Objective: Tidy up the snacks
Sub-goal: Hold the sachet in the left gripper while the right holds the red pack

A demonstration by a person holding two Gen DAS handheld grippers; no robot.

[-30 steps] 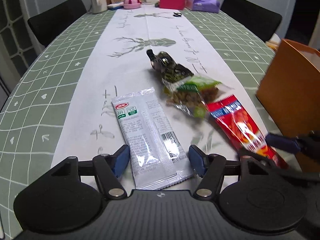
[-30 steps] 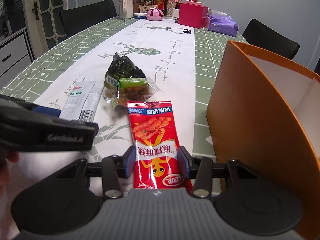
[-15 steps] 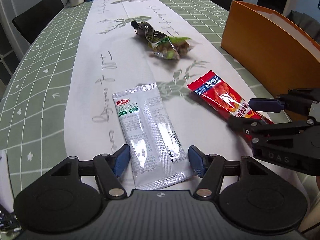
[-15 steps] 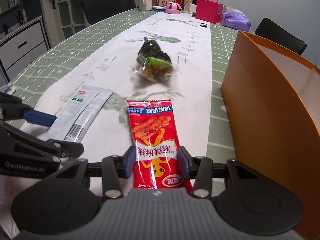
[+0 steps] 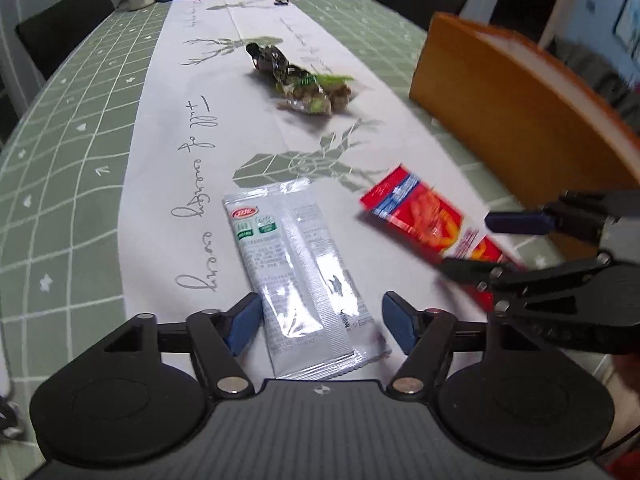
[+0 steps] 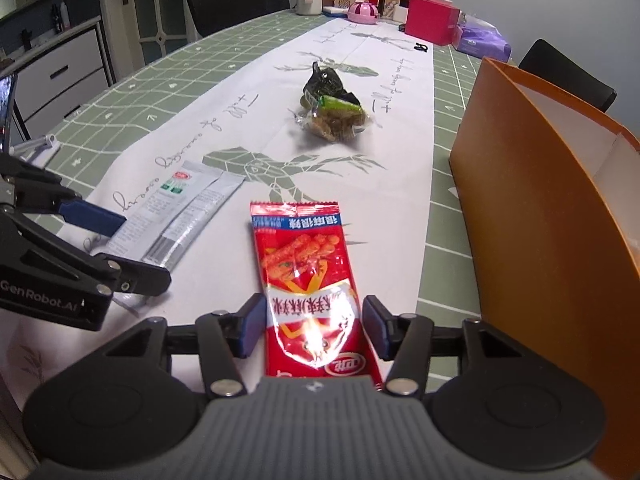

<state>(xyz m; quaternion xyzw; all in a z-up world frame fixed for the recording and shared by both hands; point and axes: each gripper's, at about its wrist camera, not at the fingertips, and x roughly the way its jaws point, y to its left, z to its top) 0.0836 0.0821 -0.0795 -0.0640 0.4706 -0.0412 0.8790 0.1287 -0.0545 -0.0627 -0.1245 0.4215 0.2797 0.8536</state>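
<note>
While our left gripper point(image 5: 322, 322) points down at the bench point(image 5: 72, 184), its fingers point(image 5: 243, 322) are opening and stand wide on either side of the silver packet point(image 5: 298, 276), clear of it on both edges. That packet lies flat on the white runner point(image 5: 168, 152) in the lower middle of the left wrist view, its long axis running from the bottom centre up and slightly left, with the red-and-green logo end pointing away from us.

Our right gripper point(image 6: 314, 330) also has its fingers point(image 6: 252, 330) opening, at a middling width, with the red packet point(image 6: 306, 276) between them; a small gap shows on each side, so the pads do not press it. In the right wrist view the red packet lies in the lower centre, its long axis running almost straight up the frame, its serrated top edge away from us and its printed characters upside down.

Farther up the runner, in the upper middle of both views, we see a clear bag of brown snacks point(image 6: 336, 122) touching a dark green packet point(image 6: 326, 82) behind it. An orange box point(image 6: 560, 208) with a white inside stands along the right side of the frame, near the red packet. In the left wrist view the right gripper point(image 5: 492, 242) shows at the right edge, astride the blurred red packet point(image 5: 424, 216).
</note>
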